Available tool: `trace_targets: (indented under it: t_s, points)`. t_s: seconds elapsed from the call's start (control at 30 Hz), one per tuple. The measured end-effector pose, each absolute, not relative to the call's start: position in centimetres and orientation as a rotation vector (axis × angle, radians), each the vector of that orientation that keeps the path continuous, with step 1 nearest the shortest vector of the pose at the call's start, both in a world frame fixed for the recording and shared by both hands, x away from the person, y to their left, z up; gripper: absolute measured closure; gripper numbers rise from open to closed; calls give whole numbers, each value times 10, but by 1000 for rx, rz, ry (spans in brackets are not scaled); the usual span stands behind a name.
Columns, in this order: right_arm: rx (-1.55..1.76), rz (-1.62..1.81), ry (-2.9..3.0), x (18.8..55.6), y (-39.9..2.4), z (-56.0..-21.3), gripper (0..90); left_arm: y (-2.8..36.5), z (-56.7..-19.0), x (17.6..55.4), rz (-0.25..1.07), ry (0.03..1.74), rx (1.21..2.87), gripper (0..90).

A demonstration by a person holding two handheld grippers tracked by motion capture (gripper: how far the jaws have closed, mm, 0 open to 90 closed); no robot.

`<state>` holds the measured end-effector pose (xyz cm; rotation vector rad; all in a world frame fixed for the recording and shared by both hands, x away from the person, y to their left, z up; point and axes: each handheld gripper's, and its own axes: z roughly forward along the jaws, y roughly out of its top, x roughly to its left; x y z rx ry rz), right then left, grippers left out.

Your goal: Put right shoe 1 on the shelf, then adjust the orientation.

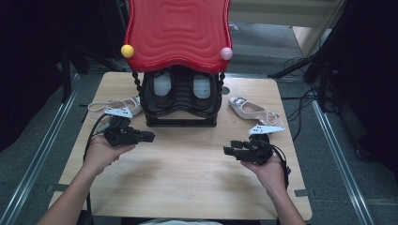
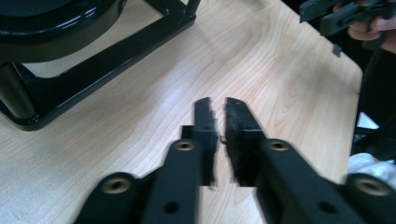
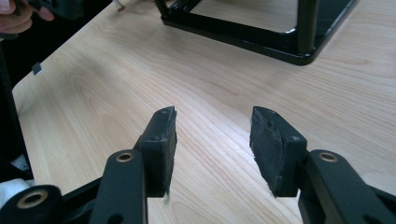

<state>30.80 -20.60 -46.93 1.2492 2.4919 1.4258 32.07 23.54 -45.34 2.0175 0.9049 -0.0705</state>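
Both my hands hover over the table's (image 1: 187, 187) near half. Left gripper (image 2: 215, 108) has its jaws nearly together on nothing; right gripper (image 3: 212, 122) stands apart, empty, both short of the black rack (image 1: 180, 119).

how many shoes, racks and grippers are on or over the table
shoes on the rack: 2, left one, right one
shoes on the table: 2, and
racks: 1
grippers: 2, left gripper, right gripper
total: 7
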Motion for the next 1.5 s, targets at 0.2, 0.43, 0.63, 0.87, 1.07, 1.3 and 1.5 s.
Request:
trace_targets:
  t_s: [0.2, 0.43, 0.63, 0.87, 1.07, 1.3, 1.5]
  points:
    - [1266, 1417, 2475, 309, -208, -469, 518, 249, -454, 322, -38, 933, 2004, 900]
    - [1258, 1408, 2484, 309, -208, -470, 518, 271, -455, 326, -25, 989, 1971, 900]
    - [1270, 1400, 2487, 309, -207, -470, 519, 289, -454, 333, 1, 1036, 1953, 900]
    - [1260, 1405, 2476, 308, -207, -470, 513, 306, -451, 343, 35, 1094, 1917, 900]
    - [1251, 1388, 2497, 308, -204, -472, 507, 317, -449, 360, 30, 1141, 1916, 900]
    - [1252, 1384, 2502, 308, -203, -472, 503, 342, -450, 386, 45, 1205, 1884, 900]
    - [1250, 1373, 2510, 308, -202, -473, 499, 361, -446, 401, 75, 1281, 1861, 900]
